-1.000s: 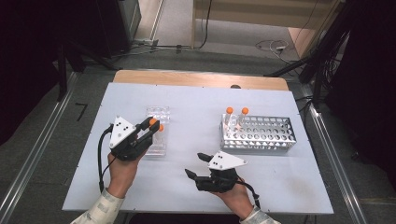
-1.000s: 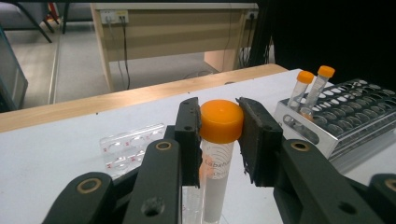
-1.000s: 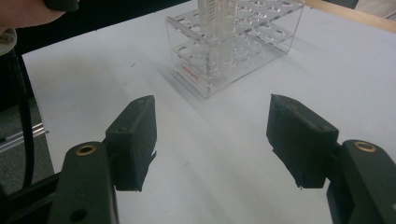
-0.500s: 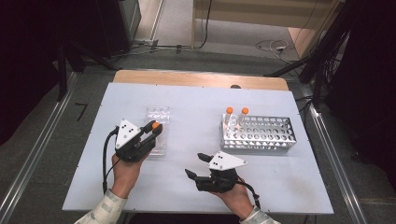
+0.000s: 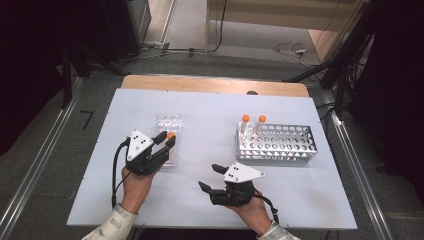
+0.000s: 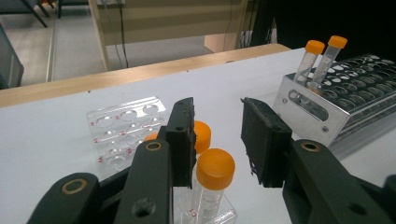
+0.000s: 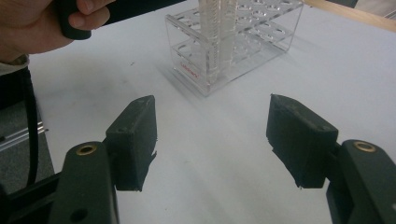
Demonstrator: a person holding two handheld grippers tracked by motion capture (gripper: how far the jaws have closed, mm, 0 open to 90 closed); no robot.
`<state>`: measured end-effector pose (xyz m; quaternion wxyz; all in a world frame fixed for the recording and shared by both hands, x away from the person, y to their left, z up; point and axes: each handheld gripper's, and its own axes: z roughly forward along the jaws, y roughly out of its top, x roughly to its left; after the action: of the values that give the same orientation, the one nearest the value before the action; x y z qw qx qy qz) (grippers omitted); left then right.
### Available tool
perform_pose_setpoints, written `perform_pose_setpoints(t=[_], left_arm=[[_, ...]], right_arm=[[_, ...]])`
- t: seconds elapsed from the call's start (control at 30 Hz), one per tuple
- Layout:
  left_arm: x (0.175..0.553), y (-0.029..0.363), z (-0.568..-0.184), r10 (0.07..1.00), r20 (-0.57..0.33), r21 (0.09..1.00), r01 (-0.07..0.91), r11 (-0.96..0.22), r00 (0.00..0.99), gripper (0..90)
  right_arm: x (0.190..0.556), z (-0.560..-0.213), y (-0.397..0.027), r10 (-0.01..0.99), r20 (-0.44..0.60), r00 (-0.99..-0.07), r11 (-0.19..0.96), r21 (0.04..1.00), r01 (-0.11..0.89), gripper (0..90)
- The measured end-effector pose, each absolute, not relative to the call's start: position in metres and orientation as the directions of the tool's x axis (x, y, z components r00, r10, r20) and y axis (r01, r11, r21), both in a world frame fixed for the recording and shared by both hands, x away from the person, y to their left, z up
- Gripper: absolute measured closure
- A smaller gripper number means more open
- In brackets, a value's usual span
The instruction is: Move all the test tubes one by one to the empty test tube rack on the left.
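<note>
Landmark: clear rack on the white table, left of the table's middle.
Orange-capped tubes: several stand upright in the clear rack's near end; the nearest tube stands just below the left gripper's jaws, with another cap behind it.
Left gripper: over the near end of the clear rack, its jaws have just been opening; they are parted a little, and the nearest cap sits below the gap with no pad pressing on it.
Right gripper: well to the right of the clear rack and nearer the person, low over bare table, jaws spread wide with nothing between them.
Metal rack: far to the right of the clear rack; two orange-capped tubes lean in its left end.
In the way: from the right gripper view, the left hand sits beside the clear rack; bare table lies between that gripper and the rack.
</note>
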<state>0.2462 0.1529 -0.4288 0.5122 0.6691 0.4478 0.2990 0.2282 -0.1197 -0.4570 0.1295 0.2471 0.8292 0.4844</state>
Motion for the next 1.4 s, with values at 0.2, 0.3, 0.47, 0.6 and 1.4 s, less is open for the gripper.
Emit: perform_pose_setpoints(t=[0.2,0.3,0.47,0.6,1.4], left_arm=[[0.243,0.154,-0.427,0.904,-0.062,0.955,0.287,-0.068,0.422,58.6],[0.240,0.153,-0.425,0.901,-0.070,0.957,0.284,-0.060,0.427,54.9],[0.233,0.148,-0.422,0.897,-0.067,0.958,0.280,-0.065,0.436,43.3],[0.226,0.146,-0.420,0.896,-0.083,0.955,0.290,-0.053,0.436,32.3],[0.182,0.130,-0.454,0.875,-0.046,0.950,0.292,-0.111,0.482,24.2]], right_arm=[[0.229,-0.457,-0.121,0.538,0.024,-0.843,0.406,0.869,0.284,32.0],[0.229,-0.456,-0.122,0.542,0.027,-0.840,0.403,0.869,0.288,32.0],[0.229,-0.456,-0.124,0.547,0.028,-0.837,0.400,0.869,0.290,32.0],[0.231,-0.456,-0.127,0.554,0.025,-0.832,0.396,0.871,0.290,32.2],[0.262,-0.443,-0.166,0.717,-0.021,-0.697,0.325,0.895,0.306,34.4]])
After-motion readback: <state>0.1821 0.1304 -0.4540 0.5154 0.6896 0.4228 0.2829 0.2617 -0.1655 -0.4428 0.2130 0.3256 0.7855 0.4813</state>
